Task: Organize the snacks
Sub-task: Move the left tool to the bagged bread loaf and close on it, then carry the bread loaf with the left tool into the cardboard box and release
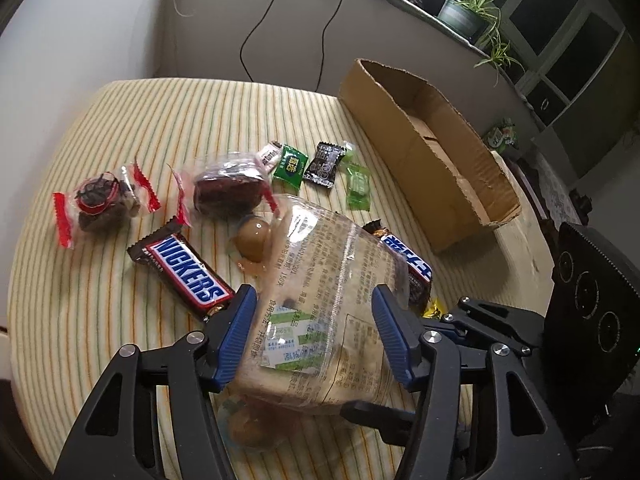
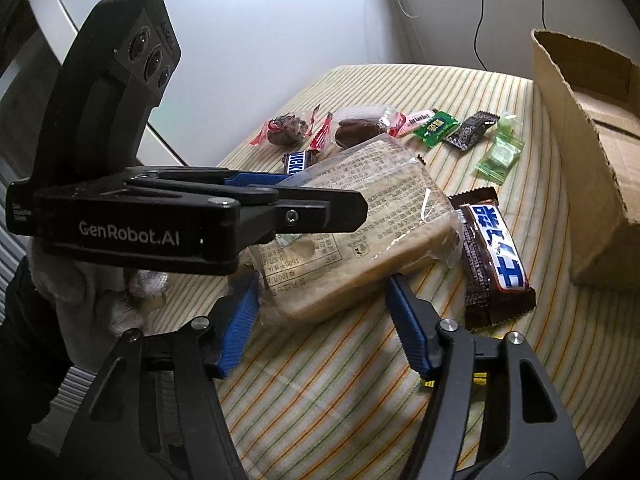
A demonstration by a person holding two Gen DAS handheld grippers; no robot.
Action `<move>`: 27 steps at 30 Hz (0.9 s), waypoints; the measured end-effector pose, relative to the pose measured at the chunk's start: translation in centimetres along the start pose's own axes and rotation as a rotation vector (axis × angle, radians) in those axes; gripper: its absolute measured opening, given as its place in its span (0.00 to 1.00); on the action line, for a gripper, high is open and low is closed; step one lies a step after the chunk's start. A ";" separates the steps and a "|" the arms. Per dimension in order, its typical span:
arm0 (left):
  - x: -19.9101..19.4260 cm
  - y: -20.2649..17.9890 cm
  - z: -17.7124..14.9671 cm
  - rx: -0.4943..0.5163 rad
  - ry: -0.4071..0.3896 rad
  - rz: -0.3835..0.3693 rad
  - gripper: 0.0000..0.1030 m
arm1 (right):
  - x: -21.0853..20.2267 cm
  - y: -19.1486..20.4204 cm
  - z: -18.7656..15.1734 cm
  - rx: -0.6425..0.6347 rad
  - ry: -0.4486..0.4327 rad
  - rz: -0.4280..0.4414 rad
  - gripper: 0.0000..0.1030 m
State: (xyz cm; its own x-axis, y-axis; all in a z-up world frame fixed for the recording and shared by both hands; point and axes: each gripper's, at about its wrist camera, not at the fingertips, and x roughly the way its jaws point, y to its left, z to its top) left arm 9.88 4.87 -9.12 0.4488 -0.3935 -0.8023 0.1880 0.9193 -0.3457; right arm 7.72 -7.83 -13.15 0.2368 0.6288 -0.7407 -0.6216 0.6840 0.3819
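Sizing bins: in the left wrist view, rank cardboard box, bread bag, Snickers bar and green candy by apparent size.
1. cardboard box
2. bread bag, though nearness inflates it
3. Snickers bar
4. green candy

The chocolate bar (image 1: 182,270) near the left edge of the striped tablecloth (image 1: 100,128) reads "NICKERS" in blue letters on white; its first letter is hidden. The left gripper's (image 2: 320,216) black side carries "GenRobot.AI" in pale letters. A second chocolate bar (image 2: 496,256), towards the cardboard box (image 2: 584,152), bears blue non-Latin characters on white. The clear bread bag (image 1: 332,304) is covered in small print too blurred to read.
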 end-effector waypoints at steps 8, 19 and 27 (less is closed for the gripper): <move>-1.9 -0.9 0.0 -0.001 -0.051 0.000 0.56 | -0.7 0.1 1.2 -0.042 -0.041 0.003 0.57; -3.2 -4.3 1.9 0.048 -0.119 -0.005 0.56 | -4.7 -0.6 1.4 -0.081 -0.106 -0.020 0.58; -2.1 -7.9 4.4 0.094 -0.163 -0.031 0.56 | -7.9 -2.6 2.6 -0.100 -0.159 -0.059 0.58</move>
State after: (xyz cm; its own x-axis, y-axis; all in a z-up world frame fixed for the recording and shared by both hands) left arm 11.33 -1.50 -2.53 0.5760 -0.4228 -0.6996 0.2812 0.9061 -0.3161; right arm 9.38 -13.61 -6.82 0.3848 0.6447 -0.6605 -0.6726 0.6859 0.2777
